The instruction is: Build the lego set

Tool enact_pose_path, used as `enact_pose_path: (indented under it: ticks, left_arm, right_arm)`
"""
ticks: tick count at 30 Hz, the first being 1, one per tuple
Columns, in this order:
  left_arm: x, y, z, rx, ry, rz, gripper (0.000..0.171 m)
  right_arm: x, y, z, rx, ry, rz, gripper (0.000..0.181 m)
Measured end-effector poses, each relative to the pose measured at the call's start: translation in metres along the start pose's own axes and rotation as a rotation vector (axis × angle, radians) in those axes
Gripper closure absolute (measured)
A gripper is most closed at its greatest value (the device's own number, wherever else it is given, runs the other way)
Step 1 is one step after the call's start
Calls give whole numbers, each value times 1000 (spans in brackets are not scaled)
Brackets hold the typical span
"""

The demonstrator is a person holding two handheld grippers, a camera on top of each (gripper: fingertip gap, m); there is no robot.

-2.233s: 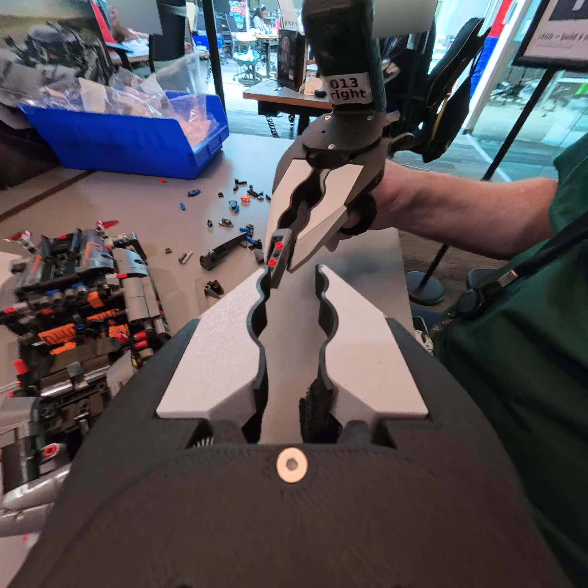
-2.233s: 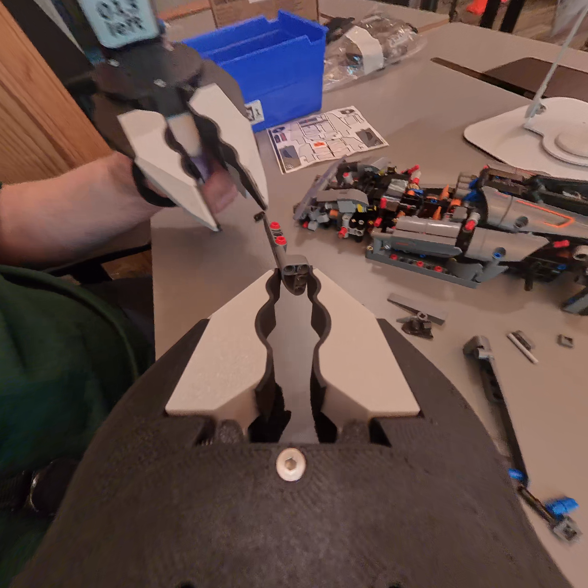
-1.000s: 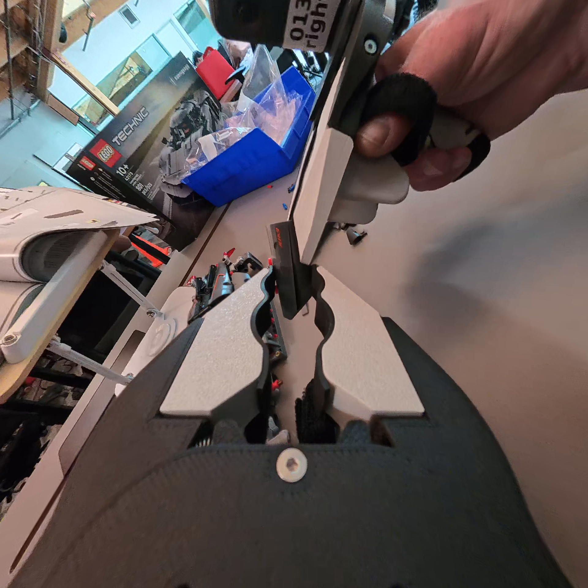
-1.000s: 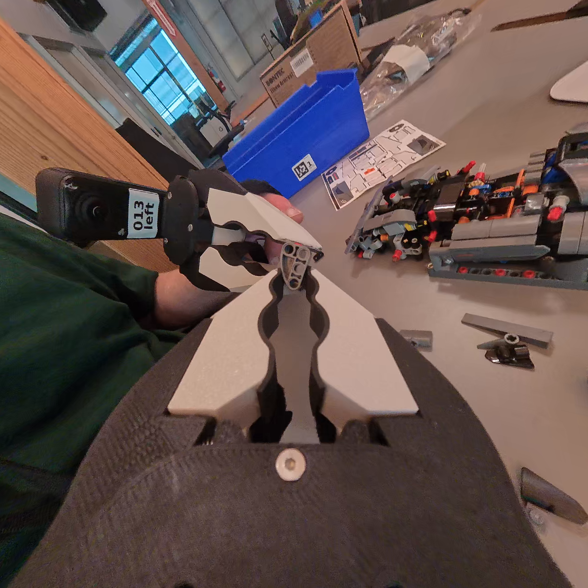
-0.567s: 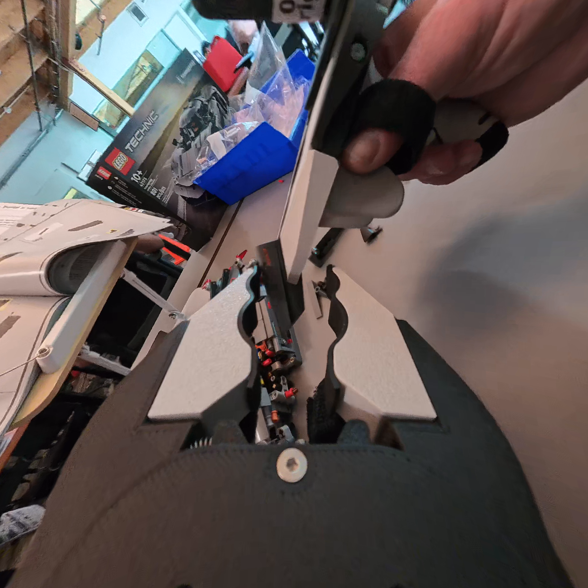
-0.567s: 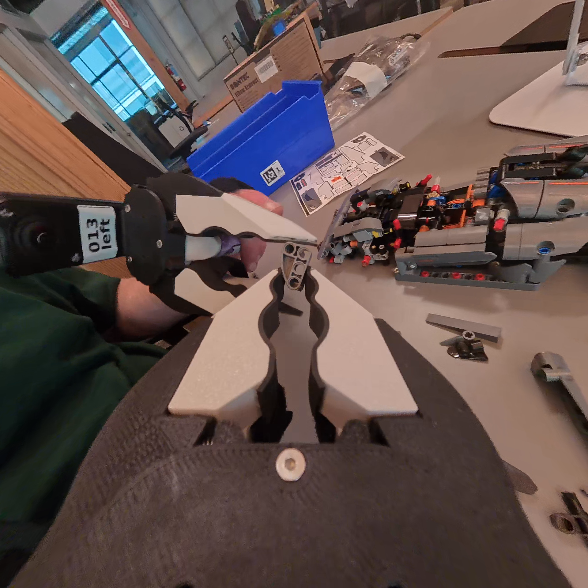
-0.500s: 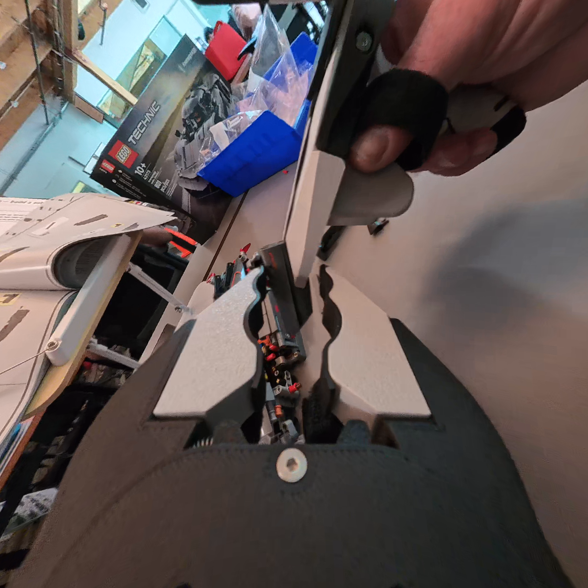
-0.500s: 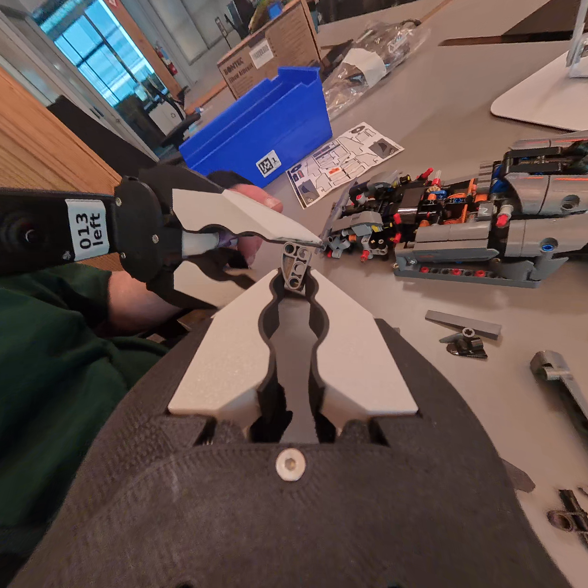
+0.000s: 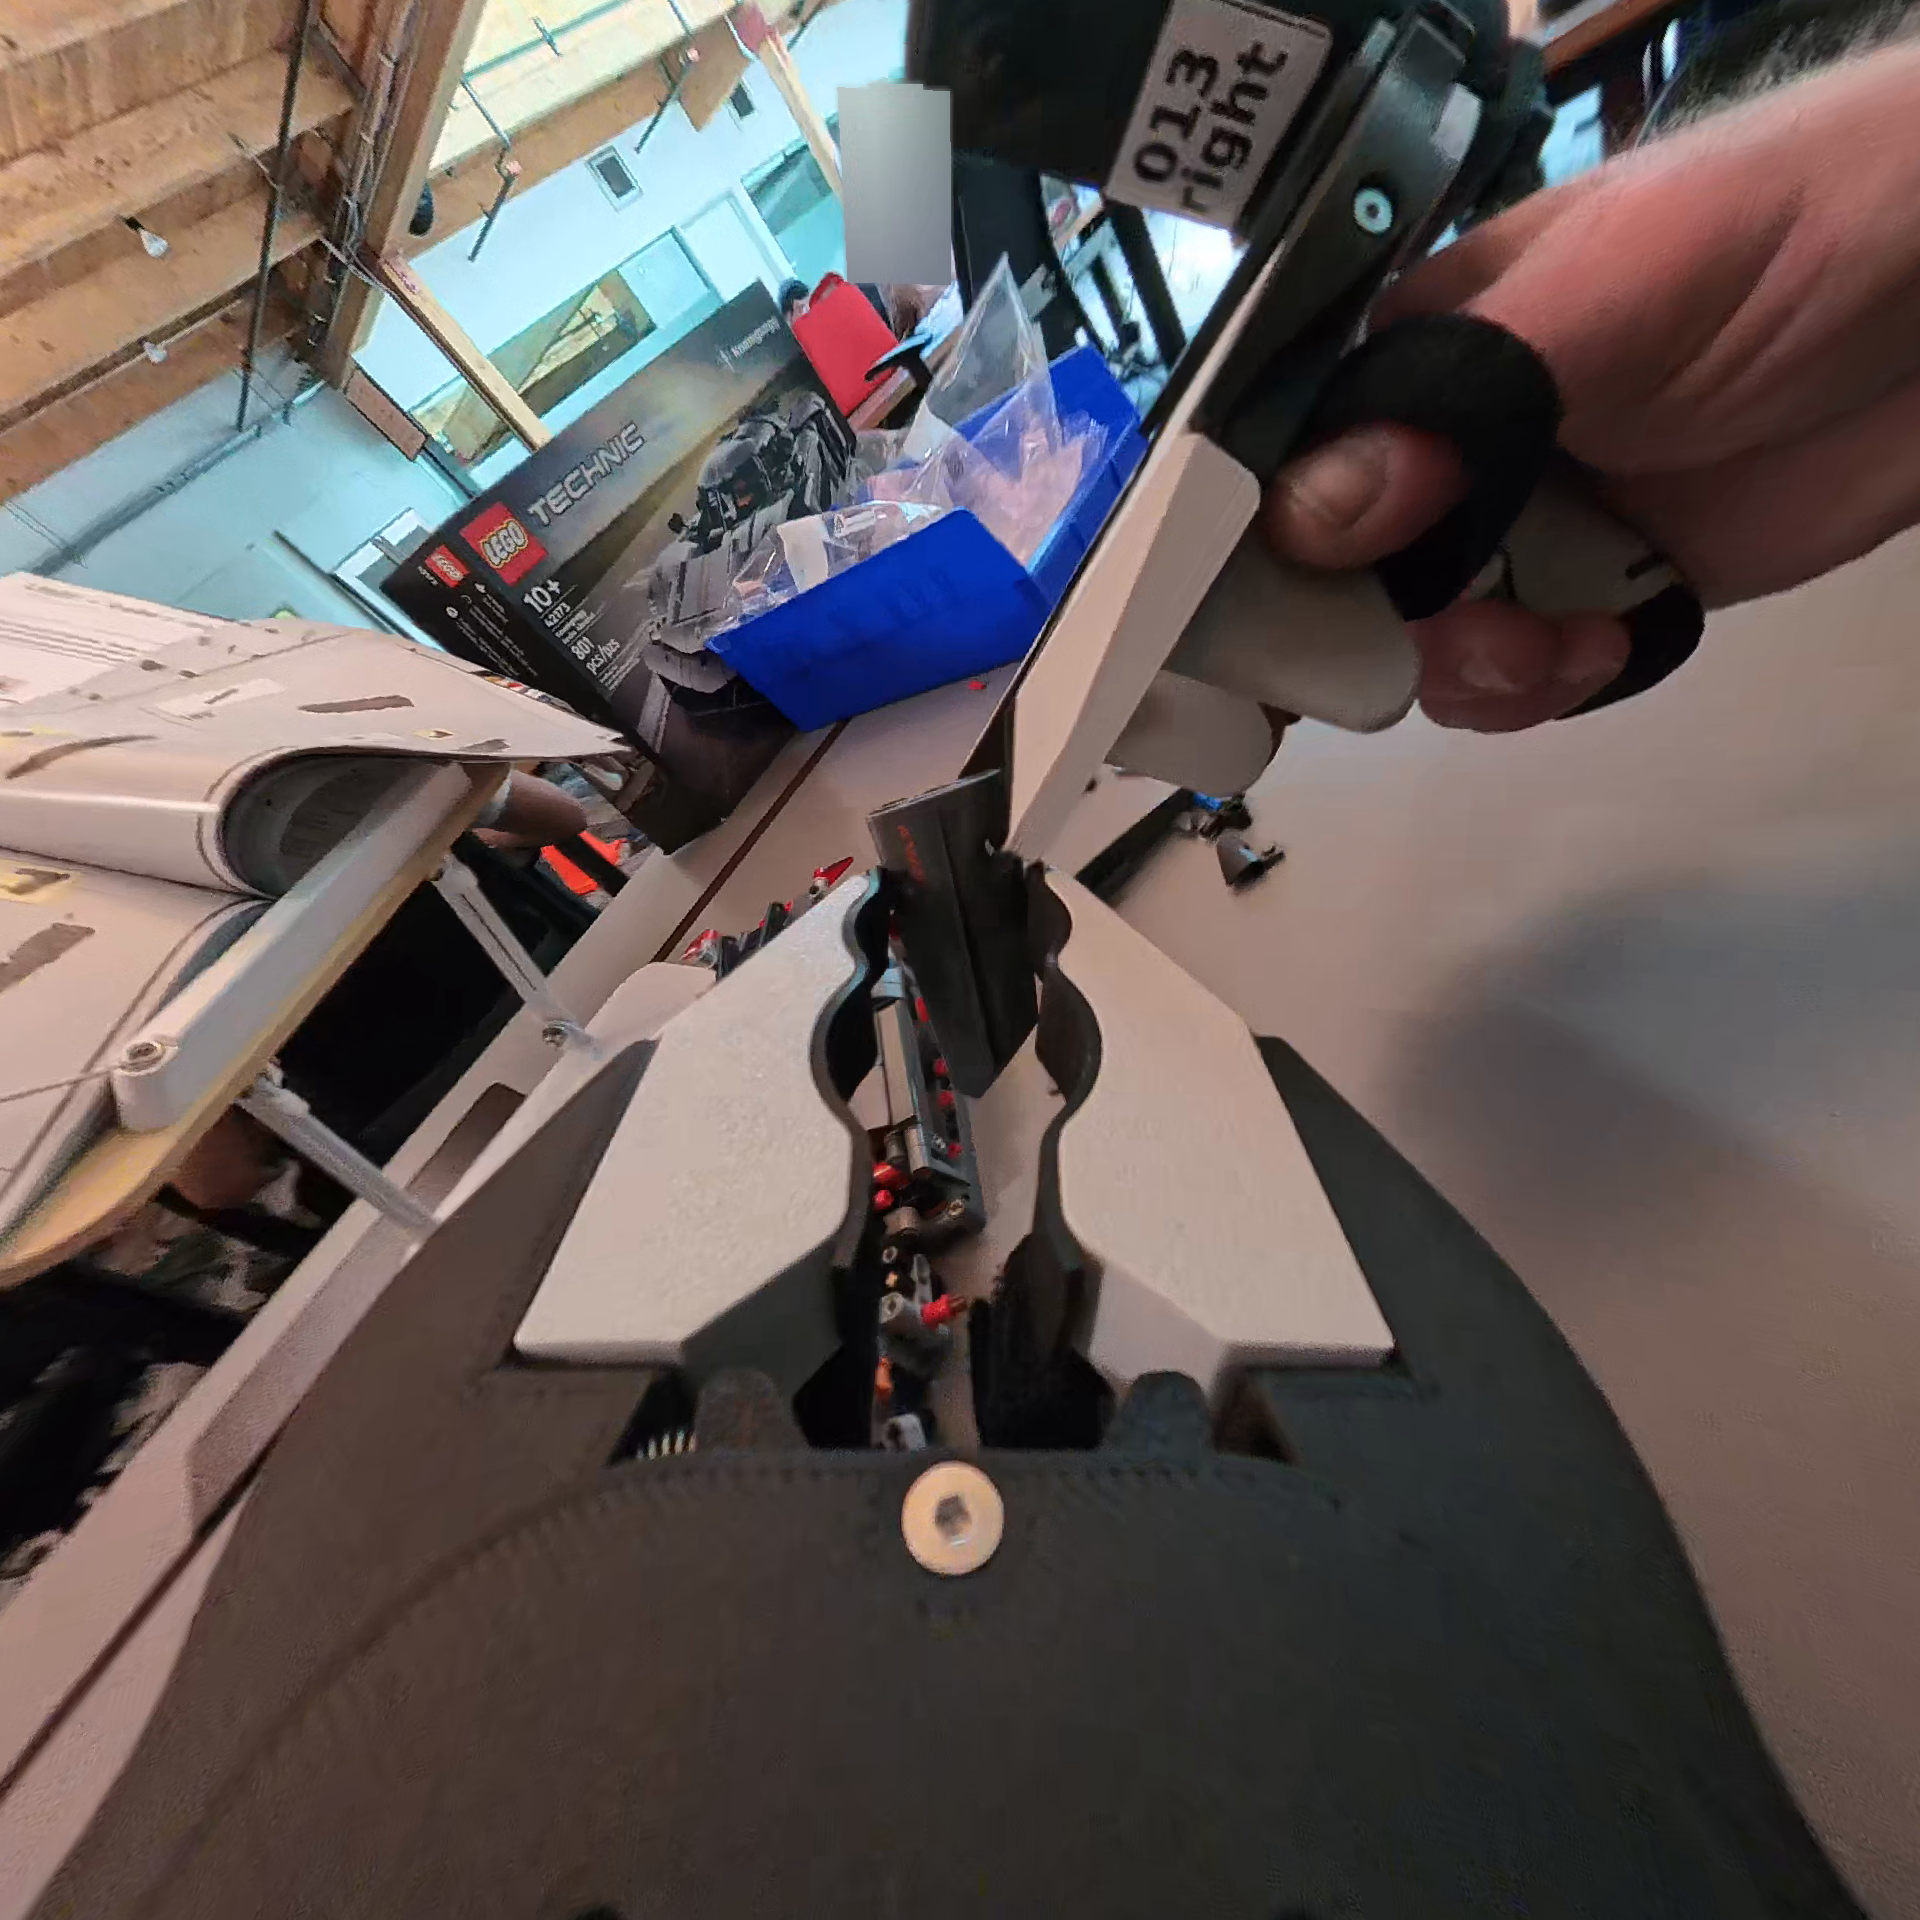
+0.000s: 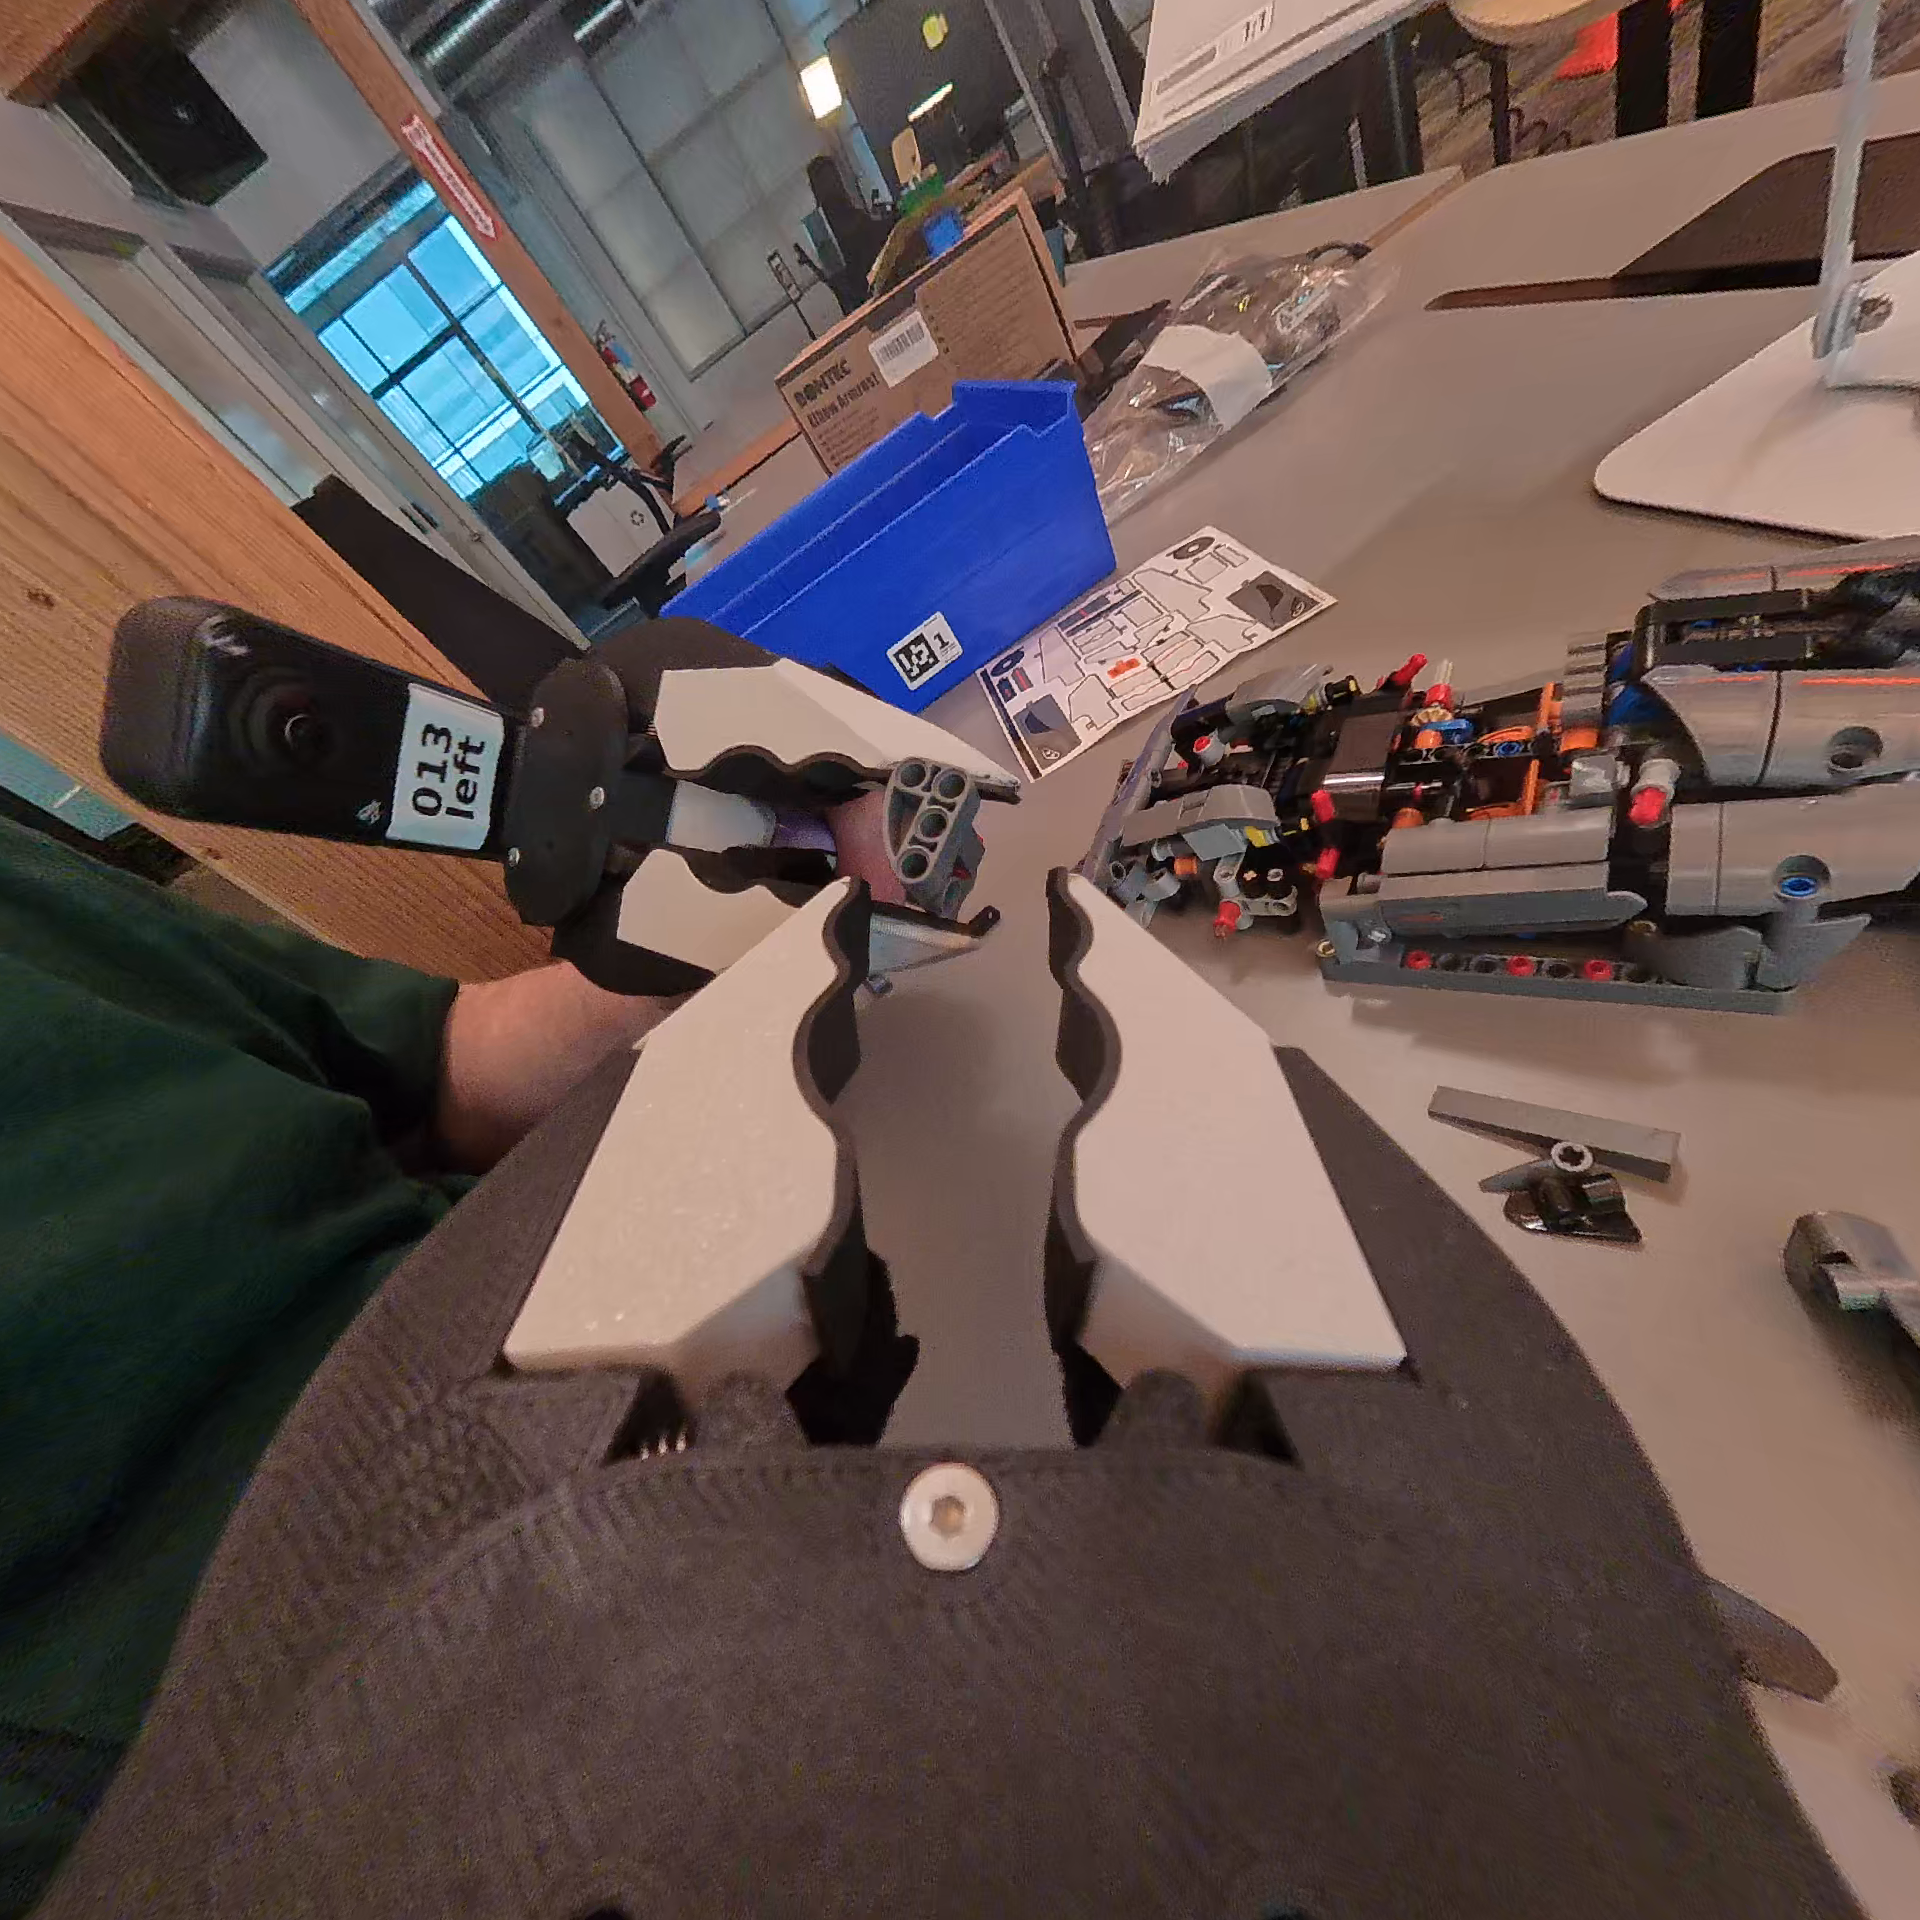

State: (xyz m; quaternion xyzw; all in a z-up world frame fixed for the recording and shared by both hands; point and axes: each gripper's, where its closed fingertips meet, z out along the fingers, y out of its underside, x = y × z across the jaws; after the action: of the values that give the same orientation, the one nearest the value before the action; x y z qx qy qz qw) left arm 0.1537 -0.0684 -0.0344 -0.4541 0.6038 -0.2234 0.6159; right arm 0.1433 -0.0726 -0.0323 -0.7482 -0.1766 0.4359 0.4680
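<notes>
A dark grey Technic beam piece with red pins sits between the tips of my left gripper, which is shut on it. In the right wrist view the same piece shows end-on with its round holes, clamped in the left gripper held sideways above the table. My right gripper is open and empty, its tips just below and beside the piece. In the left wrist view the right gripper comes down from above, its tip touching the piece. The partly built grey, black and orange model lies on the table to the right.
A blue bin, a sticker sheet and plastic bags lie behind the model. Loose grey pieces lie at the right. A white stand base is at the far right. The set's box and an open booklet are at the left. Left and right tips are no more than a few centimetres apart.
My right gripper has opened and let go of the grey piece. My left gripper has closed on it and now holds it alone.
</notes>
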Motion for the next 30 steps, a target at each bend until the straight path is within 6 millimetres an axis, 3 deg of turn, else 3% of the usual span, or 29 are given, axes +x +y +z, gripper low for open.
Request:
enact_pose_path:
  ticks: [4, 15, 20, 24, 30]
  left_arm:
    - [-2, 2, -1, 36, 22, -66, 148]
    - [5, 9, 7, -43, 8, 54, 148]
    - [7, 5, 13, -53, 11, 47, 134]
    - [3, 6, 15, -76, -10, 31, 147]
    - [5, 5, 17, -78, 12, 30, 147]
  right_arm:
    - [-2, -3, 2, 5, 6, -24, 153]
    - [2, -5, 6, -3, 53, -59, 166]
    - [3, -7, 6, 11, 83, -90, 166]
    - [3, -4, 8, -3, 113, -128, 166]
    - [3, -4, 5, 16, 109, -124, 164]
